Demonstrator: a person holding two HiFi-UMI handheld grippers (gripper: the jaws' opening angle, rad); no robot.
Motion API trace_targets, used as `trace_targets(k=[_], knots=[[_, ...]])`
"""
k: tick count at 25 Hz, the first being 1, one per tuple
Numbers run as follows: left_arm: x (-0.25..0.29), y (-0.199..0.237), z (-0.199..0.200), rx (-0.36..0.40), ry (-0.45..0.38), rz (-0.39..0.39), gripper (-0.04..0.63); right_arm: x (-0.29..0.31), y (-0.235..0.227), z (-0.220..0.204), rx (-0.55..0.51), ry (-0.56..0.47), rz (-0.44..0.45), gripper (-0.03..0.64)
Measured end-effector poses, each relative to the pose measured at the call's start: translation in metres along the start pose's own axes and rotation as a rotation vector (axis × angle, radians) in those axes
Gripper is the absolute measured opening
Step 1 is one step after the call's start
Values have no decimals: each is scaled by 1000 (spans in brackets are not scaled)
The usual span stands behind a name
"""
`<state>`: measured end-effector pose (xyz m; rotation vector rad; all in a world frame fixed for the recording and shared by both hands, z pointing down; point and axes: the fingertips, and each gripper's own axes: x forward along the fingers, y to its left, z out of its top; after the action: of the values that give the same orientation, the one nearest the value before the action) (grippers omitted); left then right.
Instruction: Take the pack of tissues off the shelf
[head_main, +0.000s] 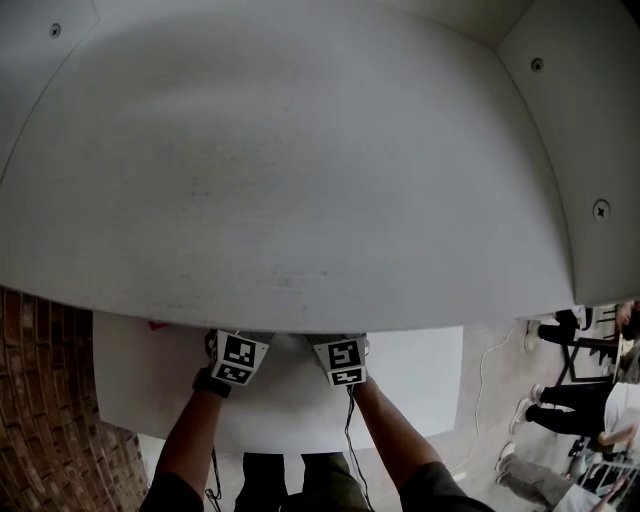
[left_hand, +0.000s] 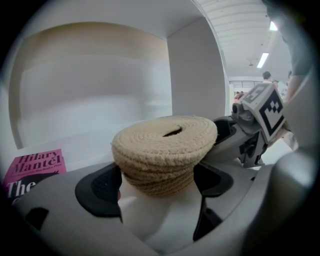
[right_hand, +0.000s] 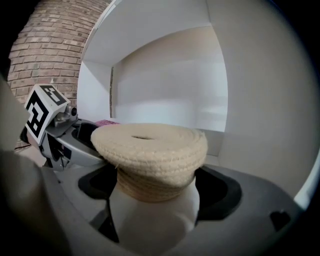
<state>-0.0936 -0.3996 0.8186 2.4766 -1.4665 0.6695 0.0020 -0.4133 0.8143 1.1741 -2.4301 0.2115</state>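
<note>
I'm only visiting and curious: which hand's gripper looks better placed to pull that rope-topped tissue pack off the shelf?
Left, narrowly. Both the left gripper and the right gripper hold the tissue pack between their jaws, but the shelf's side wall crowds the right one.

Under the shelf (head_main: 300, 180) top board, the rope-lidded tissue holder (left_hand: 165, 145) sits between the pads of both the left claw (left_hand: 160, 186) and the right claw (right_hand: 155, 189), with a book (left_hand: 34, 169) lying on the shelf to its left and a brick wall (head_main: 40, 400) farther left.
</note>
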Motion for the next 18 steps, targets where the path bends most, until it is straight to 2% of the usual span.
trace_targets(k=[13,18], knots=[[-30,-11,-9,-16,58,-6,443,-30,1,-1,17,23,-8,489],[-51,-8,2,-19,64,3,442,-48,2,15,18,11,-4,489]])
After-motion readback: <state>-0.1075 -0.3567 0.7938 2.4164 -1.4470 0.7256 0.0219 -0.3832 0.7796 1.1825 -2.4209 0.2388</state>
